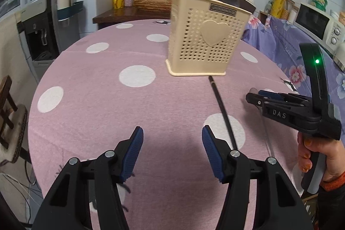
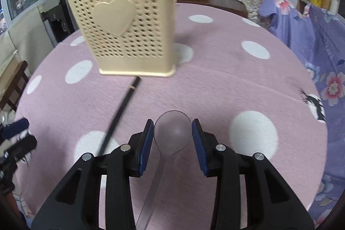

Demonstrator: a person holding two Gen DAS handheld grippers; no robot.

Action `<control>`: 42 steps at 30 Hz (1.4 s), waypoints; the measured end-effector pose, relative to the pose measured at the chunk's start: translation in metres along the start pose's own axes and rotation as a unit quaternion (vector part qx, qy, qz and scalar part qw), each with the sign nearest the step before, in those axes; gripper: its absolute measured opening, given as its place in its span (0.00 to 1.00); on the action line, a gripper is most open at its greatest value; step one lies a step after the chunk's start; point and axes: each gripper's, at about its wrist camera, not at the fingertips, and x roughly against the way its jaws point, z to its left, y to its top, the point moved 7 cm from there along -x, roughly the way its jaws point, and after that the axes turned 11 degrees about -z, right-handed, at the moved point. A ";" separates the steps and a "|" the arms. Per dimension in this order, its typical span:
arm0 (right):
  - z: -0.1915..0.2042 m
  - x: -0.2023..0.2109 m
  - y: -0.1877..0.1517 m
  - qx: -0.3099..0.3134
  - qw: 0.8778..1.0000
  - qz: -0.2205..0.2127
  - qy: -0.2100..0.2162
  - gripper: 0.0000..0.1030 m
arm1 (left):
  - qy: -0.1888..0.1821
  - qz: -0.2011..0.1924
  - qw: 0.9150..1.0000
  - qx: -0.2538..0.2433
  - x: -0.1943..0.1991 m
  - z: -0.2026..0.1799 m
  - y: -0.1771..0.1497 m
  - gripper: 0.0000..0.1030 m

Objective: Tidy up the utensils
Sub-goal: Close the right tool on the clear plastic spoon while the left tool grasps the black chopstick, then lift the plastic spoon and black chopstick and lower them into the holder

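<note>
Right tool (image 2: 172, 133): clamped on the bowl of a clear plastic spoon (image 2: 172, 133), one blue pad against each side of the bowl. The handle runs back under the tool toward the person's hand (image 1: 310, 156).
Left tool (image 1: 172, 152): pads apart, nothing between them, only bare cloth ahead of it.
Holder (image 2: 129, 36): a cream perforated utensil holder with a heart on its front, standing upright on the worktop (image 2: 237, 79), ahead of both tools and well apart from them. From the right tool it lies ahead and to the left.
Chopstick (image 2: 120, 115): a black chopstick lying flat on the worktop, its gold-banded end just short of the holder's base. It runs back between the two tools, just left of the right tool and just right of the left tool's right-hand pad.
Inside the holder: some dark and wooden shapes rise above its rim, but I cannot tell whether they stand in it or behind it.
Done so far: the spoon is gripped; whether it is clear of the cloth I cannot tell.
Left to do: by my reading, carry the spoon to the holder and drop it in, then pick up the chopstick and put it in too. The free left tool looks well placed for that.
</note>
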 end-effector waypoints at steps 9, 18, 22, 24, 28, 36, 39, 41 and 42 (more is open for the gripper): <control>-0.029 0.002 -0.014 -0.019 0.999 0.007 -0.028 0.36 | -0.045 0.047 0.998 -0.015 -0.041 -0.038 0.012 0.52; -0.027 0.011 -0.025 -0.046 0.998 0.008 -0.036 0.49 | -0.031 0.067 0.997 -0.008 -0.070 -0.039 0.021 0.52; -0.026 0.016 -0.030 -0.059 0.997 0.012 -0.045 0.50 | -0.033 0.076 0.997 -0.004 -0.080 -0.045 0.025 0.52; -0.026 0.018 -0.032 -0.059 0.997 0.011 -0.051 0.51 | -0.032 0.078 0.996 -0.007 -0.087 -0.051 0.026 0.52; -0.028 0.021 -0.035 -0.062 0.996 0.006 -0.060 0.57 | -0.022 0.081 0.996 -0.020 -0.101 -0.061 0.028 0.46; -0.033 0.022 -0.036 -0.074 0.995 0.002 -0.072 0.57 | 0.005 0.080 0.996 -0.031 -0.120 -0.063 0.033 0.29; -0.033 0.020 -0.035 -0.077 0.994 0.002 -0.080 0.57 | 0.016 0.078 0.996 -0.035 -0.123 -0.062 0.036 0.19; -0.030 0.018 -0.033 -0.079 0.994 0.004 -0.081 0.57 | 0.022 0.078 0.996 -0.038 -0.123 -0.060 0.036 0.13; -0.029 0.017 -0.033 -0.079 0.993 0.006 -0.084 0.57 | 0.026 0.077 0.996 -0.042 -0.123 -0.059 0.036 0.10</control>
